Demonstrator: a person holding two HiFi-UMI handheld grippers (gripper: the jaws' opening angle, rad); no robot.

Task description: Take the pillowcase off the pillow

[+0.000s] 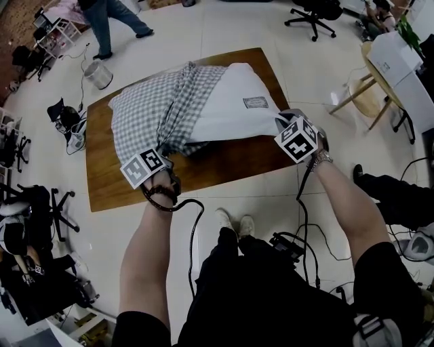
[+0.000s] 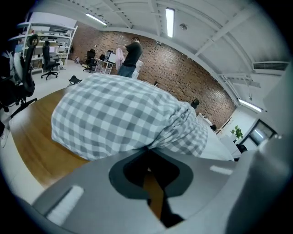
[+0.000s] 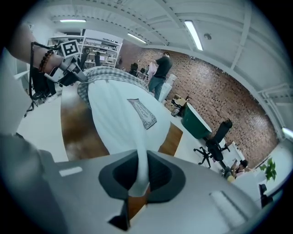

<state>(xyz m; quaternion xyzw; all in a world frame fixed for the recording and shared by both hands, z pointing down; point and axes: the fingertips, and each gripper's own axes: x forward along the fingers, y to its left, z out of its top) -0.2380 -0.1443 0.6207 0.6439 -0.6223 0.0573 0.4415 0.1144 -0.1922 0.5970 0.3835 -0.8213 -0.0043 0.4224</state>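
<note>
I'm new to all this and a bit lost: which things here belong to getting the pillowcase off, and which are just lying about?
Part of the job:
checked pillowcase
white pillow
left gripper, shut on the pillowcase
right gripper, shut on the pillow's corner
wooden table under them

Just about:
metal bucket
office chair
standing person

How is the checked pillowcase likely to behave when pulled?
Probably floppy: the grey-and-white checked fabric pillowcase gathers into folds where the left tool pinches it. It likely drags rather than slides, since it wraps the white stuffed pillow snugly.
</note>
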